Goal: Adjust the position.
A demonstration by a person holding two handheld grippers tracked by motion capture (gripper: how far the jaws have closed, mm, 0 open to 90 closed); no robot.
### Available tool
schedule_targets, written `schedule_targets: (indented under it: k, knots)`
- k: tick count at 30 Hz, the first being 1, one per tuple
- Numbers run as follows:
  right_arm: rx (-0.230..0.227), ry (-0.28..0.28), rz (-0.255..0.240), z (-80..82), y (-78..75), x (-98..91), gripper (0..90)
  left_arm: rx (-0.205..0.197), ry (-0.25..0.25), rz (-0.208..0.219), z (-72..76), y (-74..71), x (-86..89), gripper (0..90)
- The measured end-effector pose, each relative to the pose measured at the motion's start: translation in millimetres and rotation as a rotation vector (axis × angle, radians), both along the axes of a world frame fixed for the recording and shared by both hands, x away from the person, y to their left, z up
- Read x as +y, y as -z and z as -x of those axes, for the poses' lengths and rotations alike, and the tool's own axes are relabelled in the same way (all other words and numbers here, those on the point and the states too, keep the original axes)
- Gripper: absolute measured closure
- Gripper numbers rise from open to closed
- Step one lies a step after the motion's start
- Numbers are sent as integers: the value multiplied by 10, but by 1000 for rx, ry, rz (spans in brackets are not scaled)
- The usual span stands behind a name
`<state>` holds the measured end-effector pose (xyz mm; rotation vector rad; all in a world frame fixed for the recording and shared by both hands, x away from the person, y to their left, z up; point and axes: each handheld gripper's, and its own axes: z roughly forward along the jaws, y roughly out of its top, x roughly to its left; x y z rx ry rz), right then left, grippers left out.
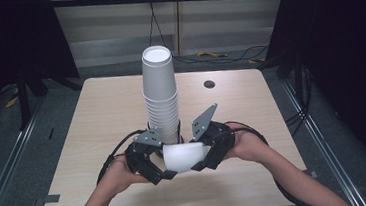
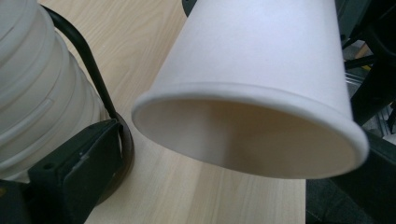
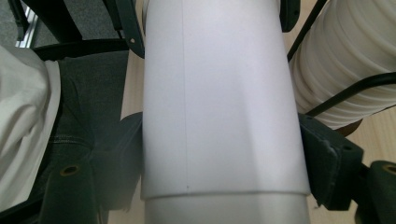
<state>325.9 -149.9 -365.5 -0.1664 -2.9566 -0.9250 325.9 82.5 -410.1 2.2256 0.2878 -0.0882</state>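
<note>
Both grippers — left [image 1: 163, 171] and right [image 1: 202, 162] — grasp one cup [image 1: 184, 156] sideways beside the stack [image 1: 161, 97]; next, likely passing it to one gripper.

The tall stack of cups [image 1: 160, 92] stands mid-table and blocks the way straight ahead; a lone paper cup [image 1: 184, 156] lies crosswise just in front of it, clamped between both grippers. Left and right of the stack the table [image 1: 102, 115] is bare, and behind it too, save a small dark hole [image 1: 209, 84].
</note>
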Motion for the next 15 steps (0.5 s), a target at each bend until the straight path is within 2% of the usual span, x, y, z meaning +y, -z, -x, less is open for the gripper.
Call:
schedule_targets:
  k: [2, 6, 10, 15]
  knots:
    - [0, 0, 0, 3, -6, 1, 238, -2, 7, -7, -1, 1, -9, 0]
    - [6, -12, -22, 1, -5, -3, 237, -3, 14, 8, 11, 19, -31, 1]
    - [0, -4, -31, -8, -17, -16, 239, 18, 5, 19, 16, 23, -34, 65]
    - [6, -5, -39, -4, -33, -33, 241, 5, 21, 13, 27, -13, -30, 93]
